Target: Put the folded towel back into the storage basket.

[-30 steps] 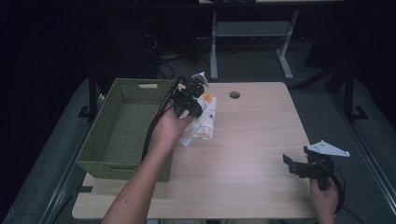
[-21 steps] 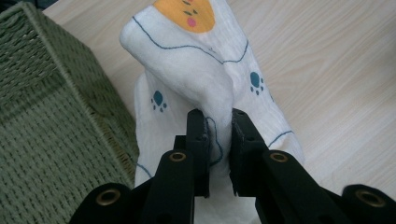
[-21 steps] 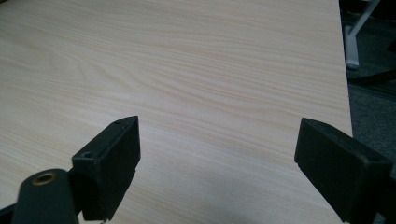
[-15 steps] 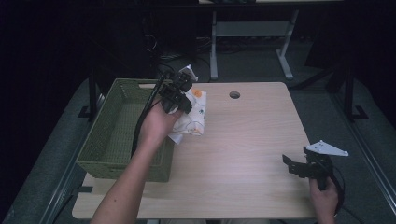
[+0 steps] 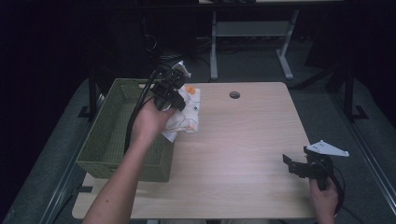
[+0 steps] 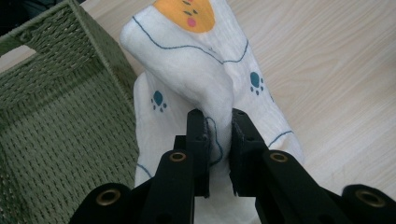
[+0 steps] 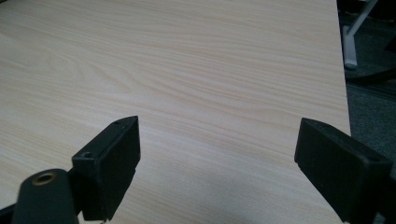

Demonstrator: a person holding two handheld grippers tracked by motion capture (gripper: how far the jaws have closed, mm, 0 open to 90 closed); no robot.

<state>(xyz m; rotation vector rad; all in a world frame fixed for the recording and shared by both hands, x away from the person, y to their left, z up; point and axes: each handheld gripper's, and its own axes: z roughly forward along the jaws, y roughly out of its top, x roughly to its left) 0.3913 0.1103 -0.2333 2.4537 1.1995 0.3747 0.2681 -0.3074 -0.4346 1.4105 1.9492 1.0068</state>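
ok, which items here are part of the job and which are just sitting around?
In the job:
- white printed cloth, pinched by the left gripper
- green woven basket beside it

Not in play:
- right gripper, open over bare table
- cable hole in the tabletop

My table [image 5: 252,140] is evenly lit from above; the room behind is black. Close views look sharp (my jaws slightly soft).

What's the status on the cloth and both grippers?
Left hand-held gripper shut on cloth, beside basket. Right hand-held gripper open over table. Nothing blocking.
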